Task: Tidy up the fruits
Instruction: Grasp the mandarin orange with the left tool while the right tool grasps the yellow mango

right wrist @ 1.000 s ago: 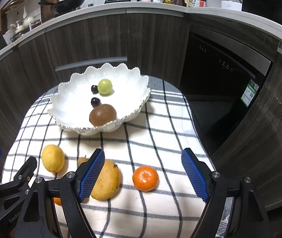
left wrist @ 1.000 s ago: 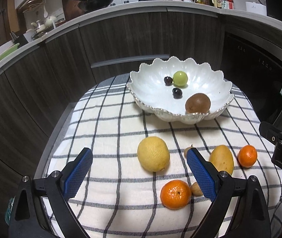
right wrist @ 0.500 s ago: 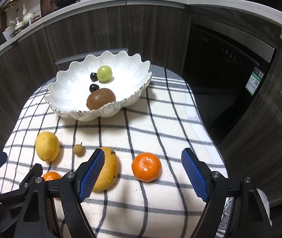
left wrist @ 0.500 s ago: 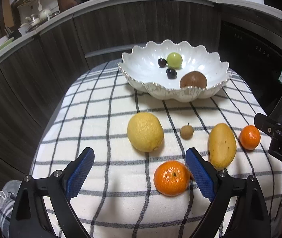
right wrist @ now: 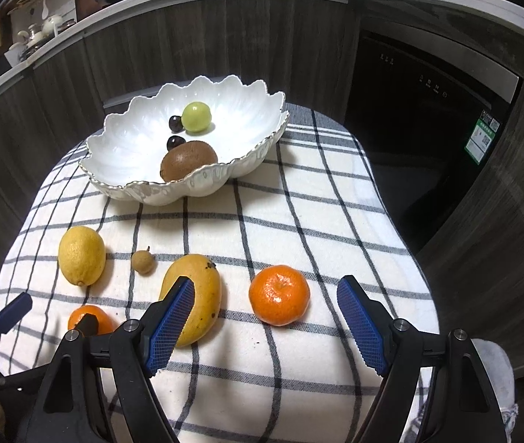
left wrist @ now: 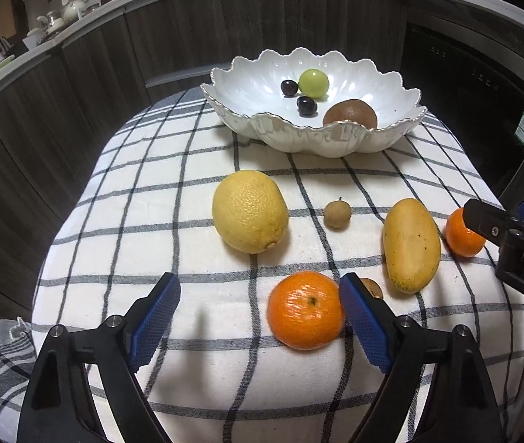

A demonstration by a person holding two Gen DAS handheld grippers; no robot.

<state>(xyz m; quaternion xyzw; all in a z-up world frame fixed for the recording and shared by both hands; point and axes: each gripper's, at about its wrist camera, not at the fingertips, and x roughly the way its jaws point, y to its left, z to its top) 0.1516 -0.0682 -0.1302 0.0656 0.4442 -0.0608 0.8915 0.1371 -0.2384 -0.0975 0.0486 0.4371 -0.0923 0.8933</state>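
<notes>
On the checked cloth (left wrist: pixel 151 184) lie a lemon (left wrist: pixel 250 211), a small brown longan (left wrist: pixel 337 214), a mango (left wrist: pixel 411 245) and two oranges. My left gripper (left wrist: pixel 258 317) hangs low over the near orange (left wrist: pixel 304 310). Its jaws are closing with the orange between them, close to the right pad and well apart from the left one. My right gripper (right wrist: pixel 265 323) is open, with the other orange (right wrist: pixel 279 294) just ahead between its fingers and the mango (right wrist: pixel 197 295) by its left finger. A second small brown fruit (left wrist: pixel 371 288) peeks from behind the left gripper's right finger.
A white scalloped bowl (left wrist: pixel 317 140) at the far side of the cloth holds a kiwi (left wrist: pixel 350 112), a green fruit (left wrist: pixel 313 82) and two dark ones. Dark cabinet fronts curve around behind. The cloth's edge drops off close on the right (right wrist: pixel 420 295).
Both grippers have come down toward the cloth, so the fruit looks larger. The left jaws have narrowed around the near orange. The right jaws kept their width.
</notes>
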